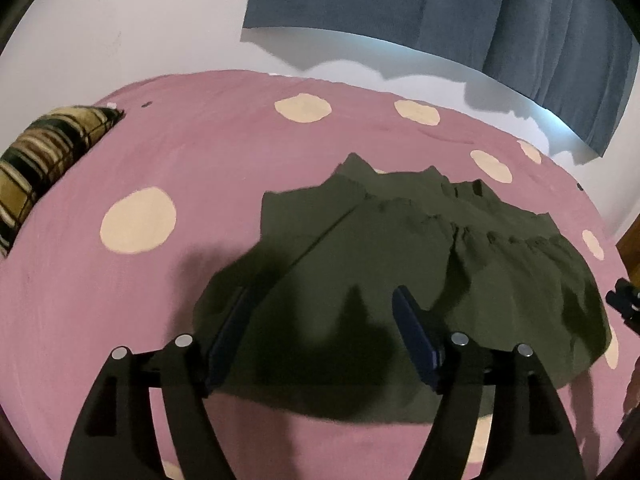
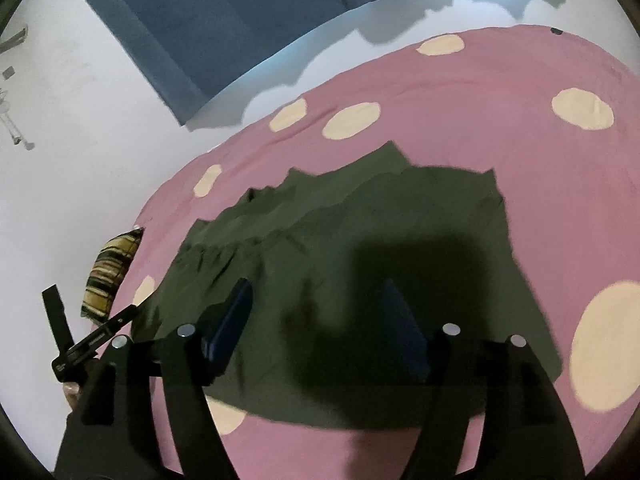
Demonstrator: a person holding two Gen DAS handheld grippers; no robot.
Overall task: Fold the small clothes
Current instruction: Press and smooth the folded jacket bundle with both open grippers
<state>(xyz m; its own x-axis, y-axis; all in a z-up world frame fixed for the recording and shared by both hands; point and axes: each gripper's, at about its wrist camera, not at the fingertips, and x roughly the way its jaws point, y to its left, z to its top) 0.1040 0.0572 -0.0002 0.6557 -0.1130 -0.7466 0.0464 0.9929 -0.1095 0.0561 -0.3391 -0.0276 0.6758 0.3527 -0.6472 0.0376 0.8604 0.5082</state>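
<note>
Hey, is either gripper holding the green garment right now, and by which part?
Nothing is held. The left gripper and right gripper stand open above the green garment.

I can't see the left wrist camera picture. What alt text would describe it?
A dark olive garment lies partly folded on a pink bedspread with cream dots, and the open left gripper hovers over its near edge, holding nothing. A plaid pillow sits at the left, a blue curtain behind.
</note>
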